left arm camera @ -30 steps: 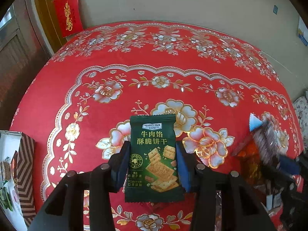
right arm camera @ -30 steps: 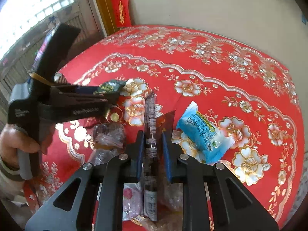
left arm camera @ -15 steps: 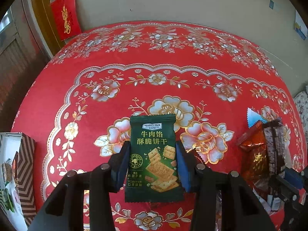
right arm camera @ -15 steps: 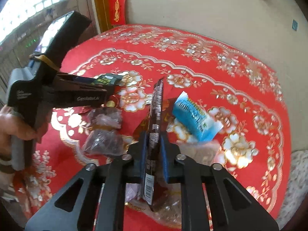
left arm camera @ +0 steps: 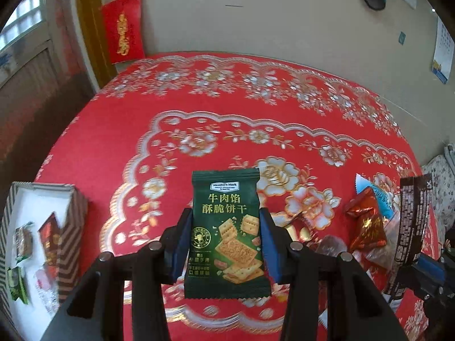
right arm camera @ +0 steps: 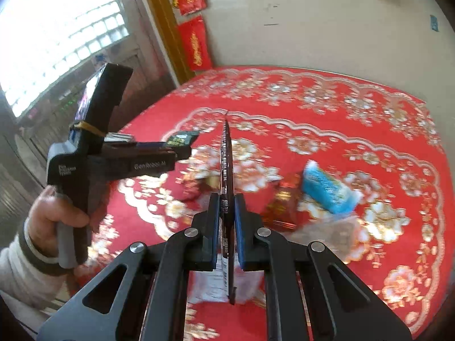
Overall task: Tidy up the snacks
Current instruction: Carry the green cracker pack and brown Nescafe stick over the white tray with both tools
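My left gripper (left arm camera: 224, 227) is shut on a green cracker packet (left arm camera: 226, 236) and holds it flat above the red tablecloth. It also shows from the side in the right wrist view (right arm camera: 182, 139). My right gripper (right arm camera: 227, 207) is shut on a dark brown snack packet (right arm camera: 226, 170), seen edge-on and upright. That packet also shows in the left wrist view (left arm camera: 412, 221). A striped box (left arm camera: 71, 227) holding several snacks stands at the left.
A red foil packet (left arm camera: 366, 227), a blue packet (right arm camera: 327, 187) and clear-wrapped snacks (left arm camera: 330, 244) lie in a pile at the right of the round table (left arm camera: 227, 99). A wall stands behind the table. A window is at the left.
Both grippers have risen and tilted up with their packets. The striped box has come further into the left wrist view. The pile of snacks now lies lower and further off.
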